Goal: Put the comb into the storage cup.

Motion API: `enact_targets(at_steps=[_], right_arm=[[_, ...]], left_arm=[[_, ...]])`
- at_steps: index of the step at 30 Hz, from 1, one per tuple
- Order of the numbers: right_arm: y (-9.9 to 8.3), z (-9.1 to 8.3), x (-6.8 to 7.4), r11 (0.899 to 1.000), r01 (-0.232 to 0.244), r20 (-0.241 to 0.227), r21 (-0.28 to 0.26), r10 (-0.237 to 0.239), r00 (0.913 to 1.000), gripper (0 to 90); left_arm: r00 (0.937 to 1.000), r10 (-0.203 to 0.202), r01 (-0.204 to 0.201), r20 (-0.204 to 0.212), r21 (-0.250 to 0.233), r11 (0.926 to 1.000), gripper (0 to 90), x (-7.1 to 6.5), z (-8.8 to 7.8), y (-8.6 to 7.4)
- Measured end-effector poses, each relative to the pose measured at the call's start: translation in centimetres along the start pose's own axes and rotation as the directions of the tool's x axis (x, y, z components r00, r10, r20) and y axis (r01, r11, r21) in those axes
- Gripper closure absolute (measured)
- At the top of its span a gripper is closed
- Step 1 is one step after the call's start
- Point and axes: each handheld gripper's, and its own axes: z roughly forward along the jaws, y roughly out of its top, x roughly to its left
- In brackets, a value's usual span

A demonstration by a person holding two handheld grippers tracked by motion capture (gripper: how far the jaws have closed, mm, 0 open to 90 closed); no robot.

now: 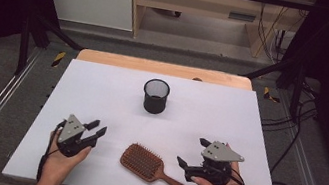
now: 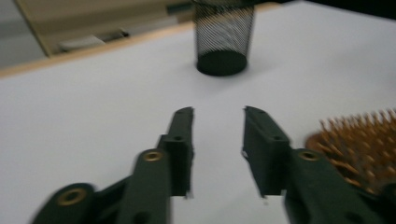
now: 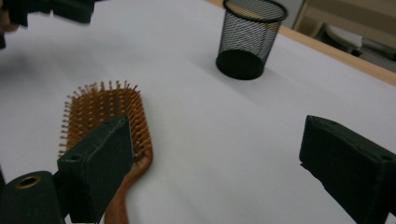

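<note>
Left gripper (image 1: 98, 130): jaws parted, nothing between them, held above the white table (image 1: 101, 92) just left of the hairbrush (image 1: 143, 161). Hairbrush: lies bristles up between both hands at the near edge, handle pointing toward the right gripper (image 1: 193, 153), whose jaws stand wide apart and hold nothing. Mesh cup (image 1: 156, 95): upright, well behind the brush. Risk: the light cup may tip or slide if the brush strikes its rim, and a grip on the smooth handle may slip.
</note>
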Motion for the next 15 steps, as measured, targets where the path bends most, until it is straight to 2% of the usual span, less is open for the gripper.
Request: enact_targets(at_steps=[2,4,8,11,15], right_arm=[[0.8,0.3,0.7,0.998,0.039,-0.017,0.051,-0.038,0.9991,10.6],[1.5,0.7,1.5,0.992,0.078,-0.048,0.101,-0.073,0.9962,10.9],[2.3,1.5,2.7,0.975,0.142,-0.106,0.174,-0.125,0.9865,11.1],[2.4,2.2,3.4,0.962,0.172,-0.150,0.212,-0.142,0.9784,11.1],[2.1,3.1,4.0,0.938,0.217,-0.181,0.270,-0.172,0.9682,9.3]], left_arm=[[0.9986,-0.030,0.026,-0.044,-0.075,0.9969,39.2,0.9,-0.8,0.2],[0.9974,-0.041,0.034,-0.058,-0.118,0.9924,30.8,1.5,-1.2,0.3],[0.9935,-0.068,0.053,-0.092,-0.155,0.9864,14.7,2.5,-1.7,0.3],[0.9914,-0.080,0.063,-0.104,-0.155,0.9859,9.7,2.8,-1.7,0.2],[0.9915,-0.082,0.067,-0.100,-0.150,0.9864,8.6,2.8,-1.6,0.1]])
